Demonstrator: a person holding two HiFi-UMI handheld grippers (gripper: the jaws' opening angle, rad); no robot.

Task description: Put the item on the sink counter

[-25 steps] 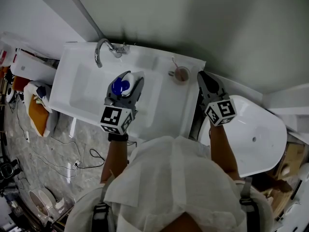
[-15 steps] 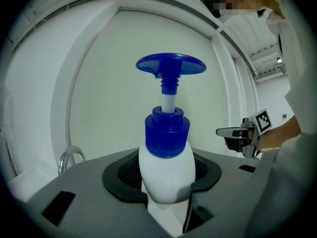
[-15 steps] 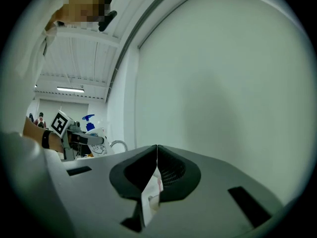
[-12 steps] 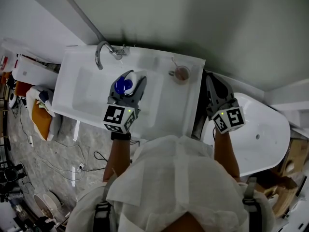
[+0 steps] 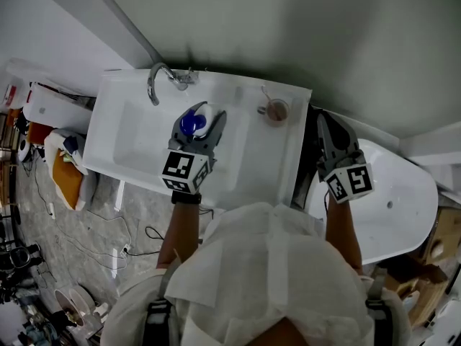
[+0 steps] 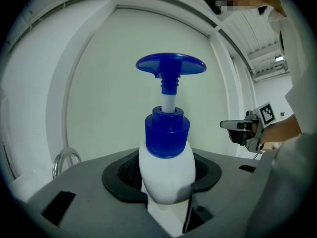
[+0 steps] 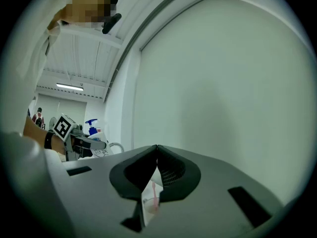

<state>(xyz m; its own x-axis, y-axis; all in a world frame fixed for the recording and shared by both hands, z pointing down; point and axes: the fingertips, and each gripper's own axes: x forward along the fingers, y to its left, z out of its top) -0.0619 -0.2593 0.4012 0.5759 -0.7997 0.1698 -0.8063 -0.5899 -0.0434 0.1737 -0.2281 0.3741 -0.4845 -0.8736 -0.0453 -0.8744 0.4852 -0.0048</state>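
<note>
White pump bottle (image 6: 167, 168) with a blue head stands upright, clamped by its body in the left tongs (image 5: 198, 122), over the basin (image 5: 137, 139) of the sink bench (image 5: 248, 171), near the tap (image 5: 157, 76). Off the bench's end, over the bathtub (image 5: 403, 207), the right tongs (image 5: 328, 121) are pressed together on nothing. A cup (image 5: 274, 110) stands on the bench.

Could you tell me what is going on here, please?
A person stands at a bathroom sink with a gripper in each hand. The left gripper is shut on a white pump bottle with a blue pump, held upright over the basin. The right gripper is shut and empty, off to the right by the bathtub. A cup with a toothbrush stands on the sink counter; the bottle is not yet set down.
</note>
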